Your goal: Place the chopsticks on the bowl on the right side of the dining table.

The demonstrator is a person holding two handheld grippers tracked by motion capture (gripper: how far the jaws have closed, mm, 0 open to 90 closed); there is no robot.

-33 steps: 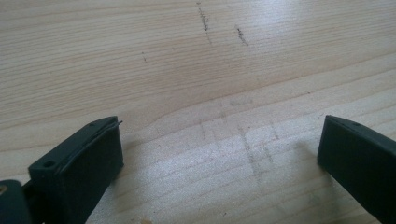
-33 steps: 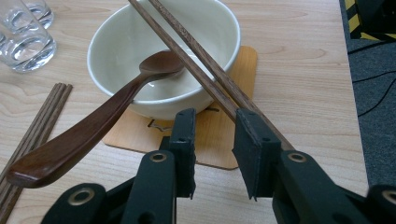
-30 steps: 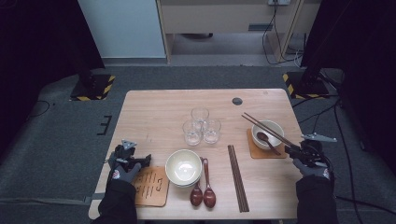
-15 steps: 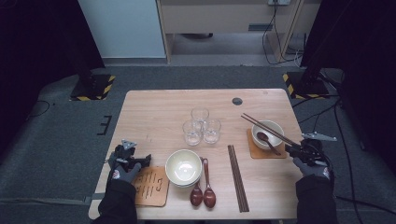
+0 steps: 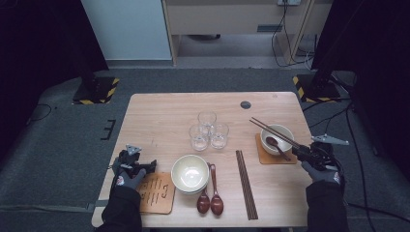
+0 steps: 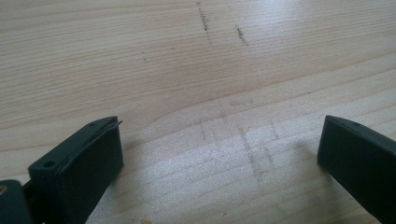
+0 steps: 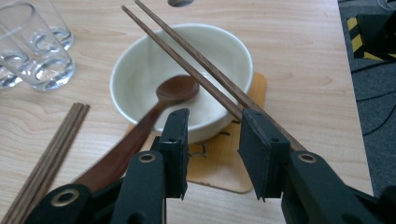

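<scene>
A small white bowl (image 7: 140, 70) stands on a wooden coaster (image 7: 219, 172) at the table's right. A brown spoon (image 7: 175, 89) lies in it, with its handle running down behind my left jaw. A pair of dark chopsticks (image 7: 187, 56) rests across the bowl's rim, and its near end passes behind my right jaw. My right gripper (image 7: 212, 126) sits at the coaster's near edge. Its jaws have just been opening and nothing is pinched in the gap between them. In the high view it (image 5: 302, 153) is just right of the bowl (image 5: 277, 137). My left gripper (image 6: 219, 144) is open over bare wood, near the table's left edge (image 5: 147, 166).
Three glasses (image 5: 208, 130) stand mid-table. A larger bowl (image 5: 190, 173) sits near the front, with two brown spoons (image 5: 209, 198) beside it and more chopsticks (image 5: 245, 183) to their right. A second coaster (image 5: 155, 192) lies at the front left. A black disc (image 5: 245, 104) is at the far side.
</scene>
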